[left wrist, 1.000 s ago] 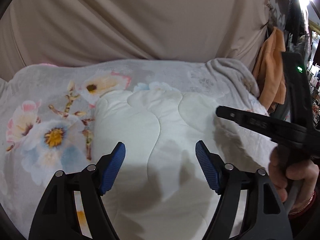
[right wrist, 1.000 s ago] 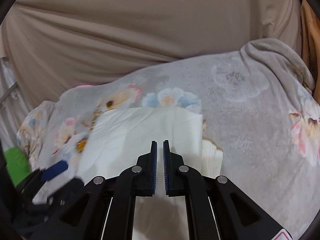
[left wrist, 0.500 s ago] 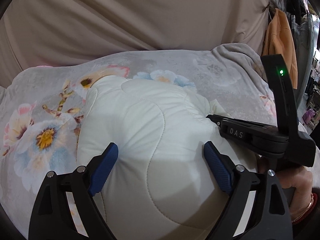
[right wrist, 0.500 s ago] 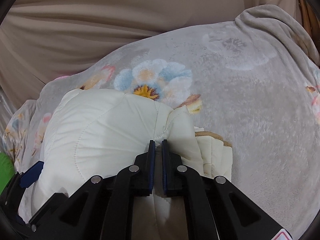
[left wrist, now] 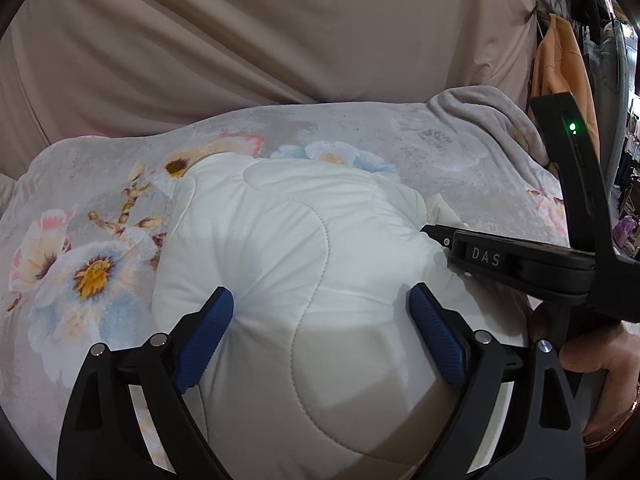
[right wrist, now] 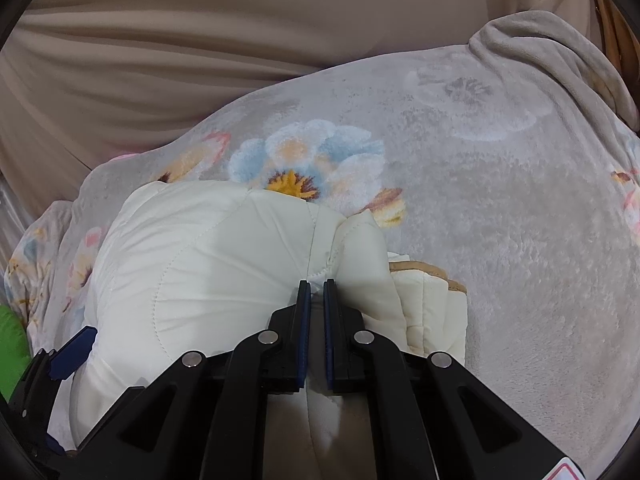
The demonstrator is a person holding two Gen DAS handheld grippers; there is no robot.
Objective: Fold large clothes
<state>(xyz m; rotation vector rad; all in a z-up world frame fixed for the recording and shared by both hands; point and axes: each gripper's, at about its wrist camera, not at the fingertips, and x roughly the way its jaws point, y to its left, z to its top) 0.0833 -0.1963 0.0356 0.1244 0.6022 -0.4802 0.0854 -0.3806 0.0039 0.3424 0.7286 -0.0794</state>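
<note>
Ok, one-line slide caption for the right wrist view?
Right gripper, jaws shut on a fold of the cream quilted jacket, which lies on the floral blanket.

The only readable text is "DAS", in pale capital letters on the black body of the right gripper [left wrist: 430, 233], seen side-on from the left wrist view; a red-edged sticker [right wrist: 568, 472] sits at the bottom right corner of the right wrist view, on the gripper's frame, but its print is cut off and cannot be read
</note>
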